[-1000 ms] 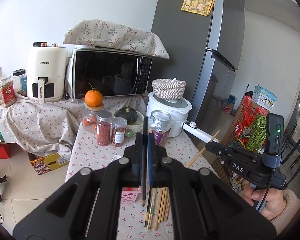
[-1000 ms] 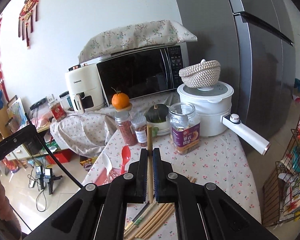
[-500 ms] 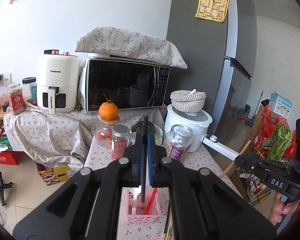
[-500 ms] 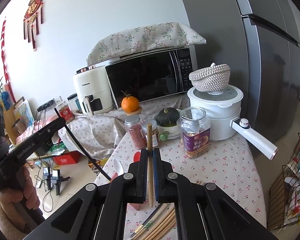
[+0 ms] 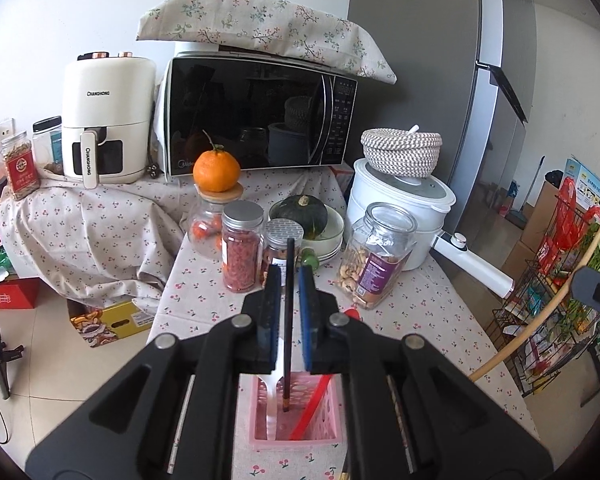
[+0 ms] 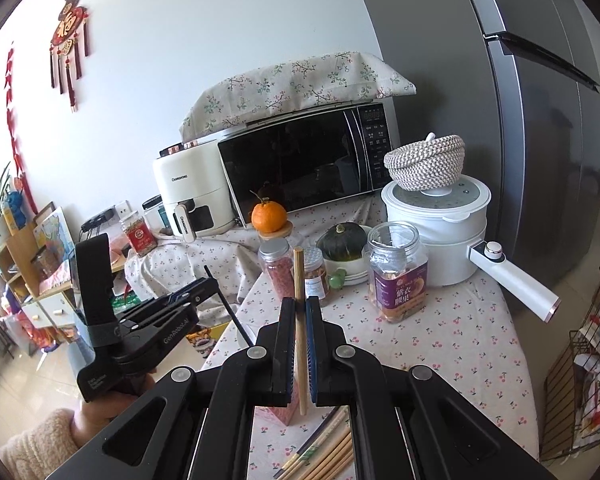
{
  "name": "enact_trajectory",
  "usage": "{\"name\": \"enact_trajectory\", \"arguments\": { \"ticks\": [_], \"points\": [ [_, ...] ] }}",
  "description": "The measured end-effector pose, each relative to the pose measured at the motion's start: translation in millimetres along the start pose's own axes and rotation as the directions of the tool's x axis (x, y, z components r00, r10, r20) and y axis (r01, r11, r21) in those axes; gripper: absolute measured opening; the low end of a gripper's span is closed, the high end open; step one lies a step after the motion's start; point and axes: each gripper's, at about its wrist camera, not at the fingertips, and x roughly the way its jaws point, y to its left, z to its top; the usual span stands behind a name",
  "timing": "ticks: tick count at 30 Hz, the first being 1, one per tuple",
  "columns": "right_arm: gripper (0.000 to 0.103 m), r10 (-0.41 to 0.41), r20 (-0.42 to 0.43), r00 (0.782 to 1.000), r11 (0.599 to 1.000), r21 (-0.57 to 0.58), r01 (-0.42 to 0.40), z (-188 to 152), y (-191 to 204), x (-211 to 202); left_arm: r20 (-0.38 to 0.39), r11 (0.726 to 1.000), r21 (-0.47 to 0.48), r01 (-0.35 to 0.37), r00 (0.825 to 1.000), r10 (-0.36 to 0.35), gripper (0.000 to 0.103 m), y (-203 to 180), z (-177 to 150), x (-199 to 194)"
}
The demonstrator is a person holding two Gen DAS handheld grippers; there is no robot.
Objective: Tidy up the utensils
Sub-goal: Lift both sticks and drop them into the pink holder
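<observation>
The left gripper has just been opening, its pads clear of the dark chopstick standing in the pink basket at the table's near edge; the right gripper pinches a wooden chopstick above it.

Home kitchen corner, lived-in.
Grey fridge, microwave under a floral cloth, white air fryer, electric pot, food jars and a mandarin on a cherry-print tablecloth; red knot ornament on the wall, wire vegetable rack, cardboard boxes on tile floor.
</observation>
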Motion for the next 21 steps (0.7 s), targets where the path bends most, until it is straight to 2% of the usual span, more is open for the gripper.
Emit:
{"name": "enact_trajectory", "arguments": {
  "ticks": [1,2,3,5,8,13,17,21],
  "points": [
    [0.005,0.001,0.002,1.0,1.0,0.0,-0.001,1,2,0,-0.006,1.0,-0.001,-0.013,1.0,0.013,0.036,-1,1,1],
    [0.005,0.003,0.001,1.0,1.0,0.0,-0.003,2,3,0,-0.001,1.0,-0.003,-0.03,1.0,0.03,0.052,-1,1,-1],
    [0.005,0.005,0.0,1.0,1.0,0.0,-0.005,3,5,0,0.007,0.999,-0.004,-0.036,0.999,0.036,0.056,0,1,-5],
    [0.005,0.009,0.003,1.0,1.0,-0.002,-0.009,6,9,1,-0.003,0.999,-0.005,-0.042,0.999,0.042,0.059,4,2,-9],
    [0.005,0.019,0.01,1.0,1.0,-0.002,-0.019,12,16,1,-0.023,0.998,-0.031,-0.049,0.999,0.048,0.074,15,-1,-17],
    [0.005,0.041,0.026,0.999,0.999,-0.019,-0.041,22,33,7,-0.079,0.997,-0.047,-0.062,0.995,0.058,0.079,34,-13,-32],
    [0.005,0.064,0.004,0.998,0.998,-0.005,-0.064,21,43,26,-0.127,0.996,-0.073,-0.059,0.991,0.049,0.082,47,-25,-40],
    [0.005,0.057,-0.031,0.998,0.998,-0.012,-0.058,16,50,51,-0.168,0.996,-0.061,-0.063,0.984,0.052,0.083,52,-36,-40]
  ]
}}
